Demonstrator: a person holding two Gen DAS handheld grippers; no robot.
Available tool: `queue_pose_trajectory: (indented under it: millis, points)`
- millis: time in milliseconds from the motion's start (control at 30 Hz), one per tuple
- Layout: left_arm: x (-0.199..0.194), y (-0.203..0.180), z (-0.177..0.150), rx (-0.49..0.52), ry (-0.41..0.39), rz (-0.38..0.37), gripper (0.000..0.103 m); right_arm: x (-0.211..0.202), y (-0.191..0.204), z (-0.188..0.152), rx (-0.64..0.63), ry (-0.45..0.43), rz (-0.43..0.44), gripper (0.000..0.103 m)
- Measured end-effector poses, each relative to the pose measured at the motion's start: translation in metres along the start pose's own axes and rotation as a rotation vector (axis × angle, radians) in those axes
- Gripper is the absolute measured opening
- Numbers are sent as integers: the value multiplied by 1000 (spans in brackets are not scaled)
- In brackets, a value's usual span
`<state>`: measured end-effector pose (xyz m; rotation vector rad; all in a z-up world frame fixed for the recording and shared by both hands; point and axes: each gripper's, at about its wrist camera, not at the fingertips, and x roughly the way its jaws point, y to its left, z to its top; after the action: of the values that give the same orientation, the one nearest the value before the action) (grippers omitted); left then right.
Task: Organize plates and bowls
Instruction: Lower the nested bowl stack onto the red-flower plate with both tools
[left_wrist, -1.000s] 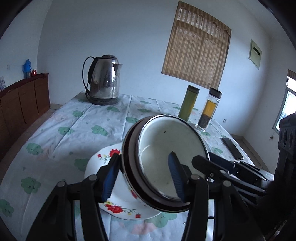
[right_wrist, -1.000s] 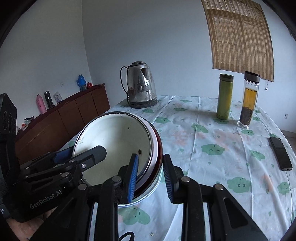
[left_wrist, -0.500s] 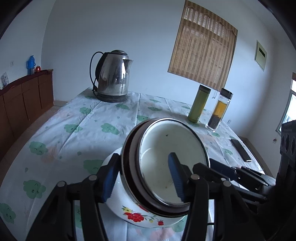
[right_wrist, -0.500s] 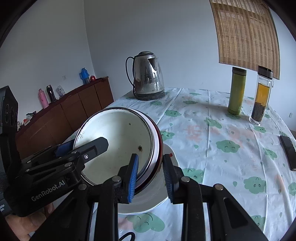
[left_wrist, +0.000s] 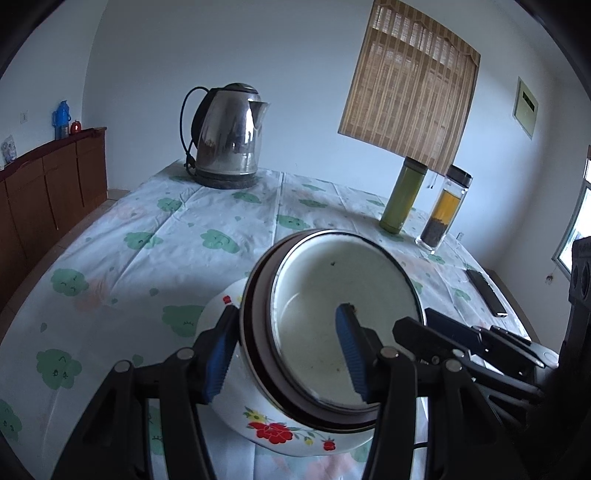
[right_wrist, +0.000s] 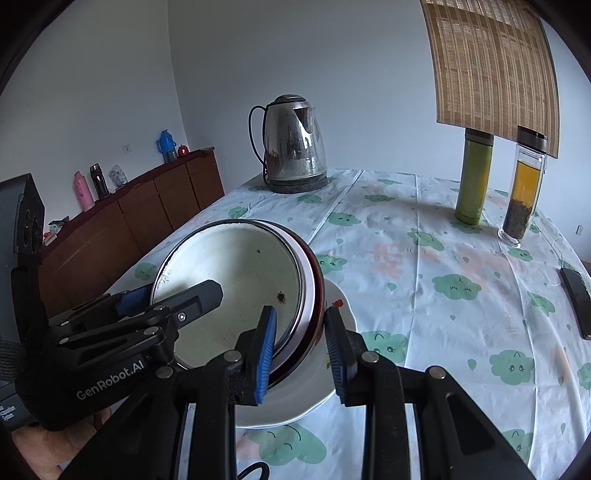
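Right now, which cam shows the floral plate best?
Left wrist: the floral plate shows its red flower pattern and near rim below the stacked bowls. Right wrist shows only a plain white arc behind the claw fingers.

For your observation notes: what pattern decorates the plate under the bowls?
Red and yellow flowers with green leaves on the white plate; left wrist view shows it best.

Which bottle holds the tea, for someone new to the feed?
On the cloud-print tablecloth, look below the bamboo blind. Two bottles stand there; the tea bottle is the clear, dark-capped one with amber liquid over dark leaves, beside the opaque green flask.
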<state>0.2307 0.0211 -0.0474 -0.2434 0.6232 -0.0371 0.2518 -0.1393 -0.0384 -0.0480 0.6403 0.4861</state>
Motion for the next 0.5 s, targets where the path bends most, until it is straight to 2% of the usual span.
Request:
queue_pose_trajectory:
  millis: [500]
  points:
    - [2, 3, 0, -9, 20, -2, 52, 11, -1, -2, 11, 37, 11, 29]
